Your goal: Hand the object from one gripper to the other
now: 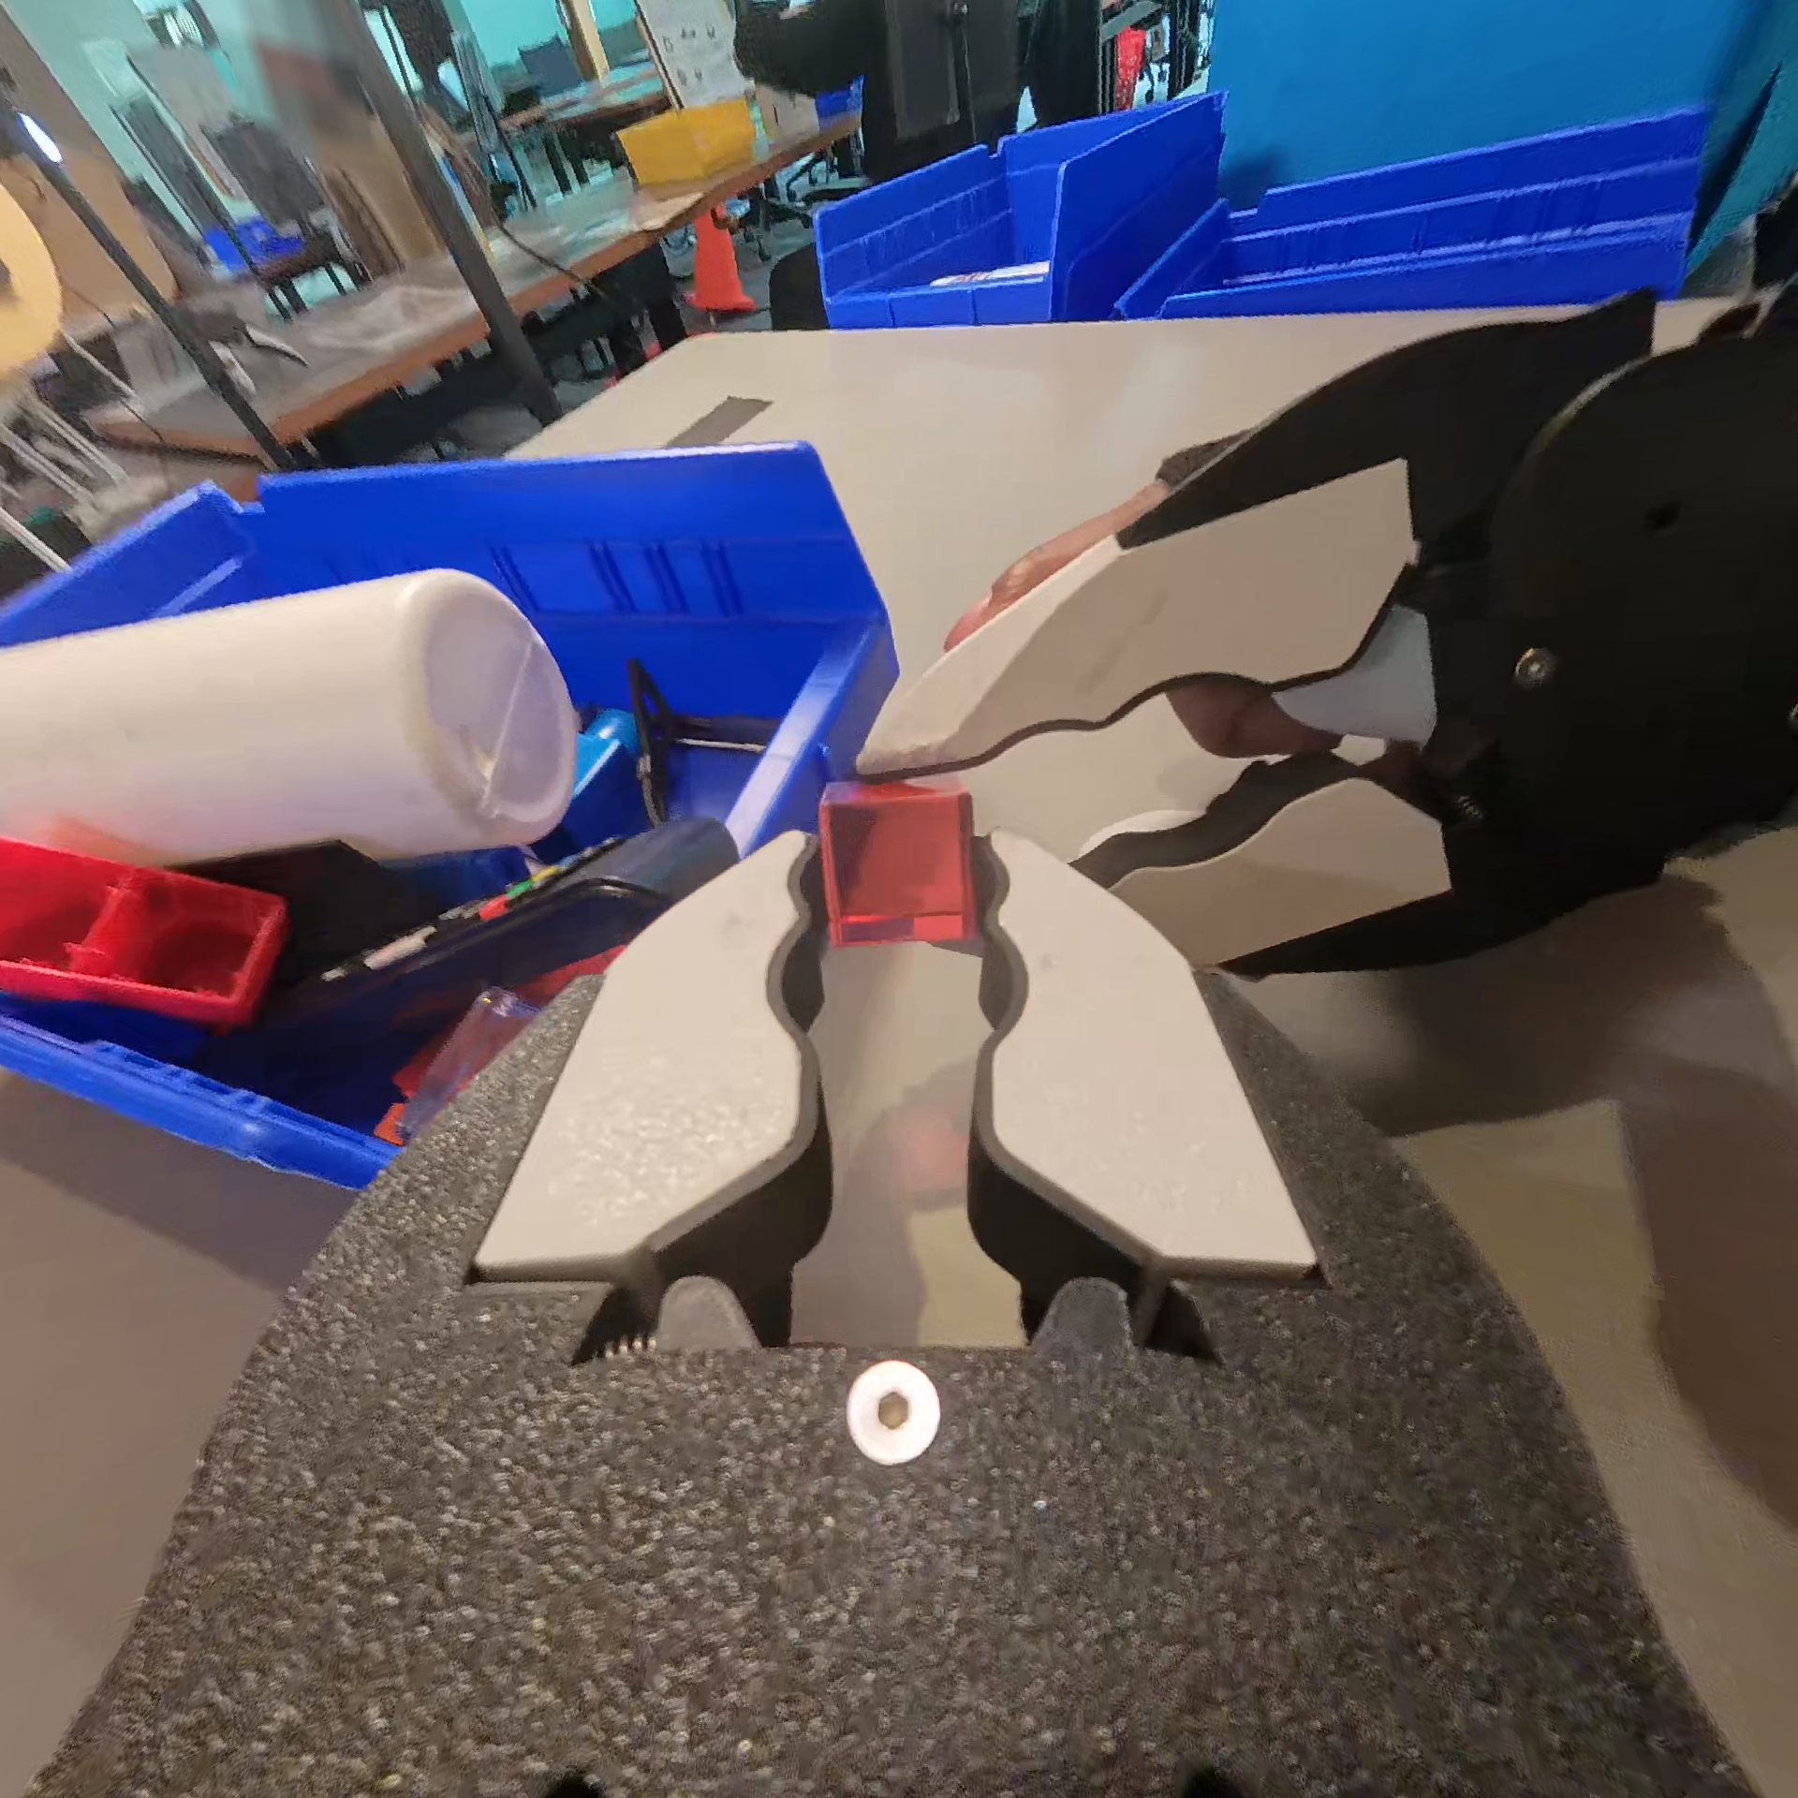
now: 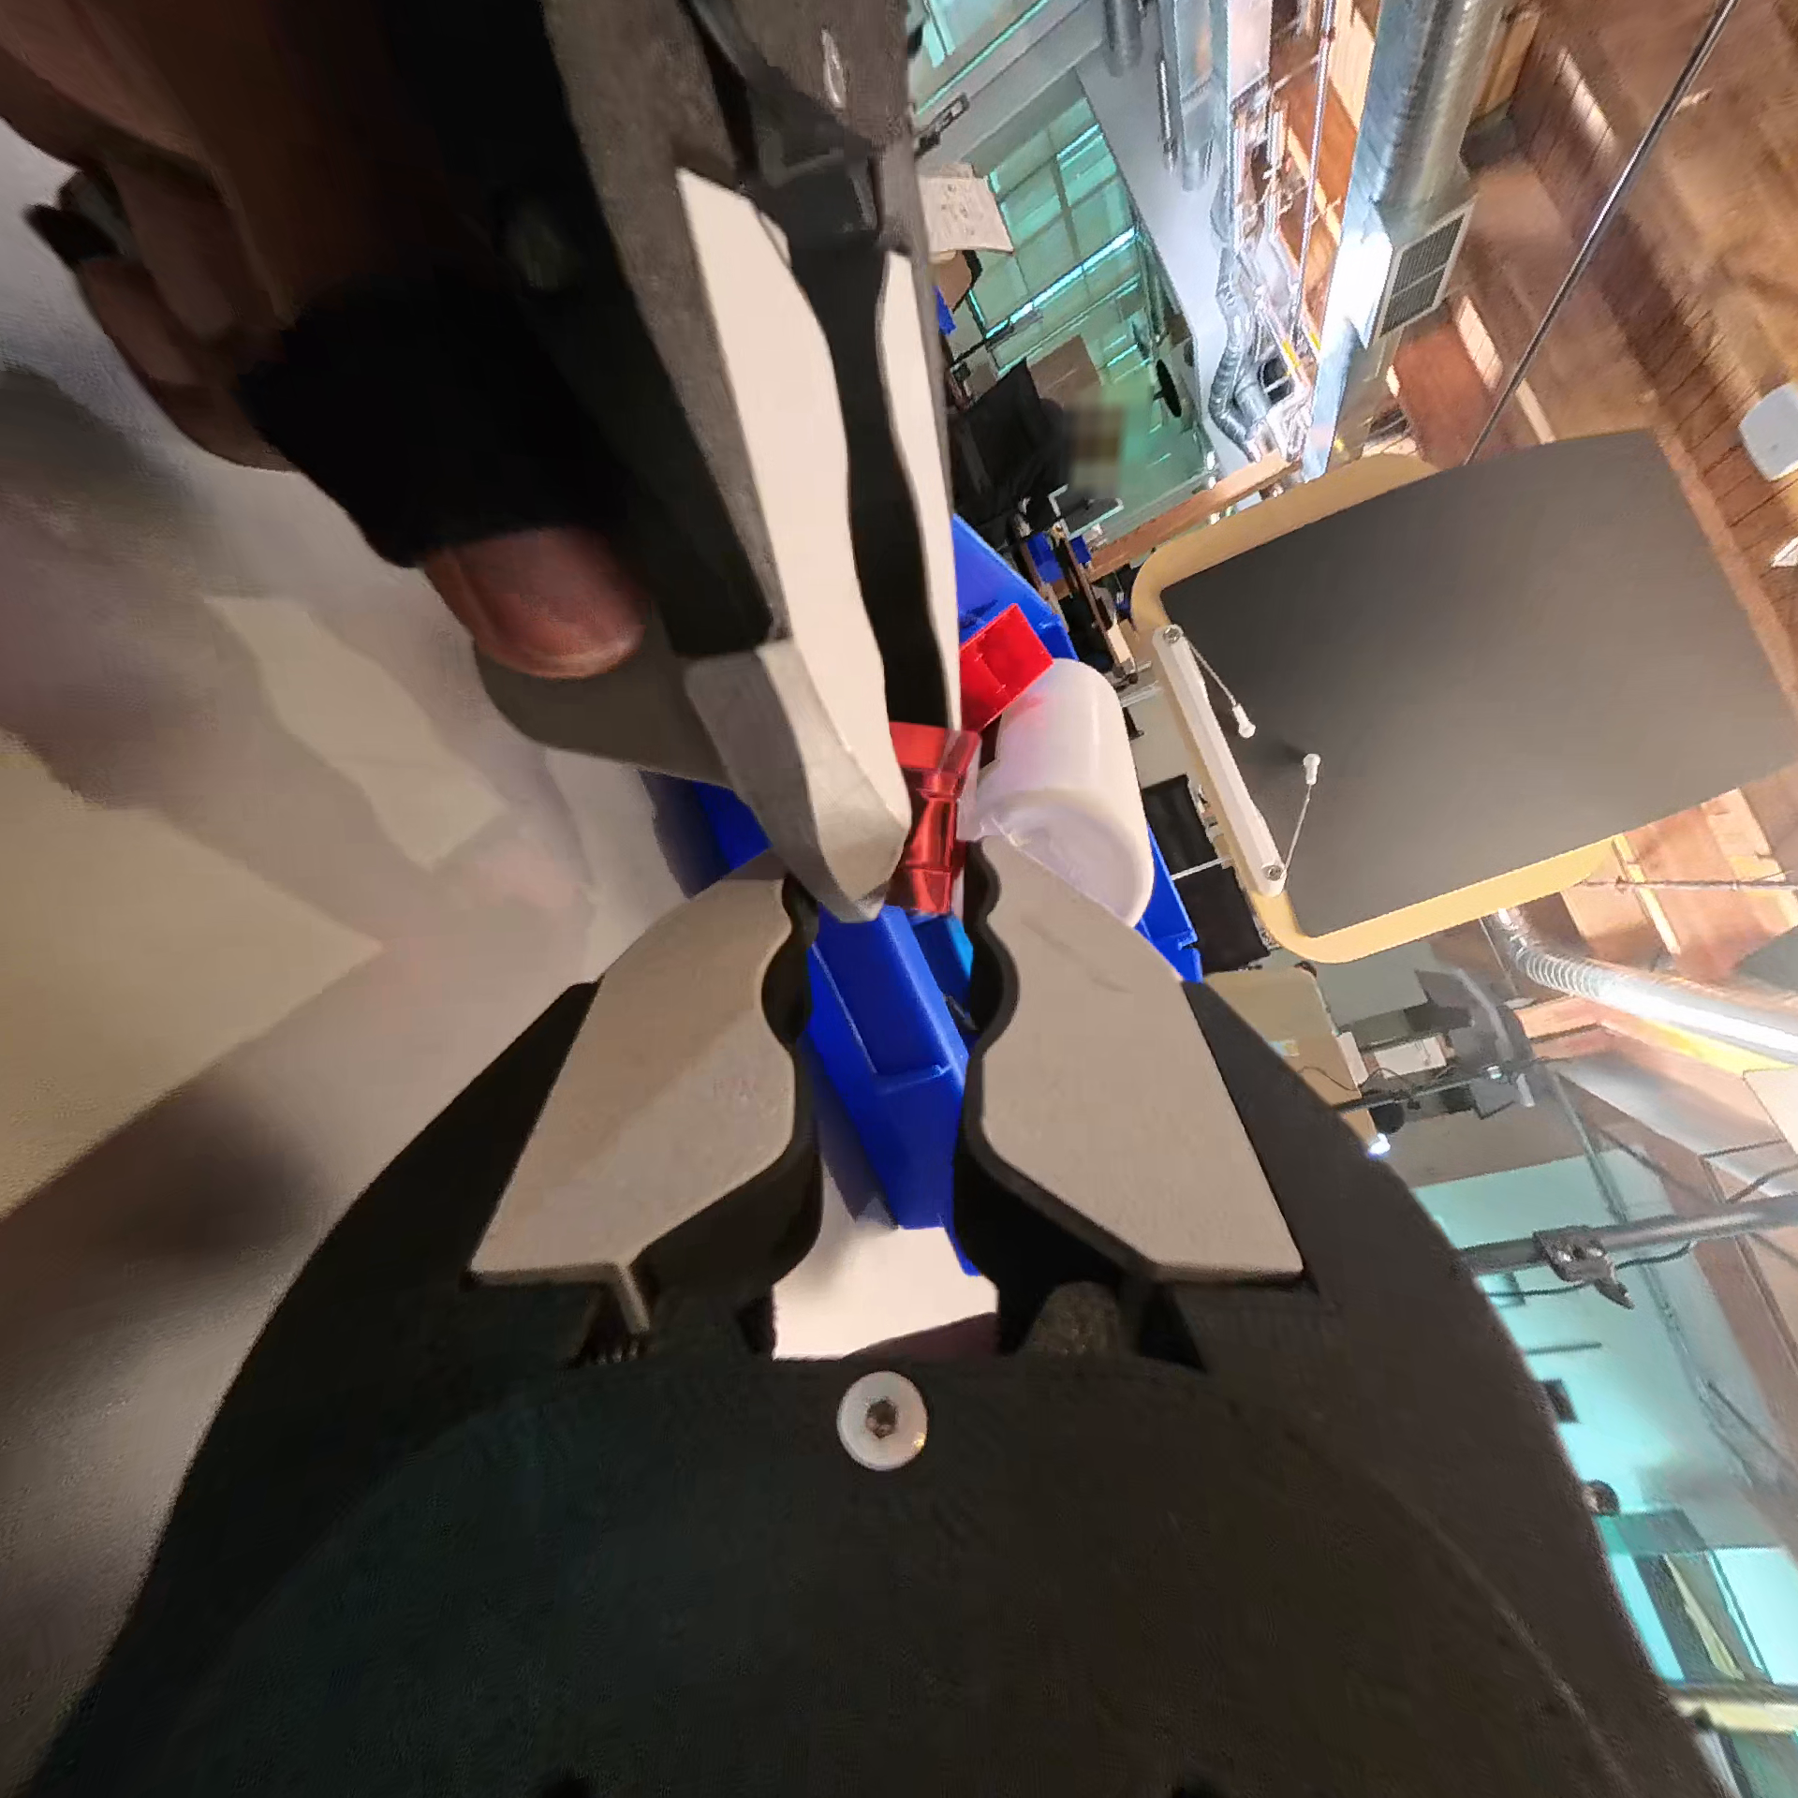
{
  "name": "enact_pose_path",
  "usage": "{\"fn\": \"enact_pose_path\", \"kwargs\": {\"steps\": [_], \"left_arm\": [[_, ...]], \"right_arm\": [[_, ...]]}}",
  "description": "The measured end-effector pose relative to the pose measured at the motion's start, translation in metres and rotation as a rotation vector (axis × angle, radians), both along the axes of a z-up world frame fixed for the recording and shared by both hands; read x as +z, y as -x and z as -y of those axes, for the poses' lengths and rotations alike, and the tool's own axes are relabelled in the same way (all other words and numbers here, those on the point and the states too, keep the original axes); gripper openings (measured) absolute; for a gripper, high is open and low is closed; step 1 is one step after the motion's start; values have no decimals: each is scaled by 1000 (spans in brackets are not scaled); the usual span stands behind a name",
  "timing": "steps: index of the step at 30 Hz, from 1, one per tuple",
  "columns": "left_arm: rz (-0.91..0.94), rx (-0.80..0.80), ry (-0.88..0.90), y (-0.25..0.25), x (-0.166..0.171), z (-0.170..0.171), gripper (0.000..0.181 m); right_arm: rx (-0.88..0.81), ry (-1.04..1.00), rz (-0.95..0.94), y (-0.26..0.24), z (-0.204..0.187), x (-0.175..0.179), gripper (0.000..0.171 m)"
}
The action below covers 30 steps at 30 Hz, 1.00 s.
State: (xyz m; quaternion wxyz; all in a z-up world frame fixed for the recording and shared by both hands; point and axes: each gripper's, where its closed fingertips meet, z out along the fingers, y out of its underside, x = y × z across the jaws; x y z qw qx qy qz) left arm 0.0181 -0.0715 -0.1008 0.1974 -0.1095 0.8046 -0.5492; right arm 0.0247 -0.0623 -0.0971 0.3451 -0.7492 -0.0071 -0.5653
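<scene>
While the left gripper (image 1: 897,881) clamps the red cube (image 1: 897,866), the right gripper (image 2: 887,910) brackets it unclosed: handover half done.

- grey table (image 1: 973,467) under and beyond the fingers, dark tape strip (image 1: 725,416) on it
- blue bins (image 1: 1265,233) at its far edge, blue wall (image 1: 1440,58) behind
- wooden benches (image 1: 486,282) and orange cone (image 1: 718,263) far left of fingers
- ducts (image 2: 1401,195) overhead
</scene>
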Motion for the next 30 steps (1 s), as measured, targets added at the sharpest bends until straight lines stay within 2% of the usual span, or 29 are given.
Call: {"fn": "enact_pose_path", "kwargs": {"steps": [3, 5, 10, 14, 21, 23, 26, 28, 30], "left_arm": [[120, -33, -41, 3, 3, 0, 29], [111, -60, -38, 5, 3, 0, 29], [-195, -253, 34, 21, -3, 0, 29], [-353, -363, -51, 33, -20, -8, 29], [-429, -490, -179, 61, -35, -9, 29], [-433, -512, -206, 67, -39, -9, 29], [-391, -509, -205, 66, -40, -8, 29], [-297, -472, -159, 56, -33, -5, 33], [-159, -444, -114, 46, -24, -4, 42]], "right_arm": [[57, 40, 38, 5, 2, 1, 30], [105, 71, 90, 9, 5, 3, 30], [254, 128, 199, 24, 13, 8, 39], [322, 221, 241, 33, 12, 2, 49], [409, 423, 328, 50, -11, -26, 63], [428, 434, 341, 53, -17, -29, 60], [434, 418, 322, 53, -20, -31, 34], [388, 358, 260, 44, -18, -29, 32], [343, 228, 119, 34, -14, -23, 31]]}}
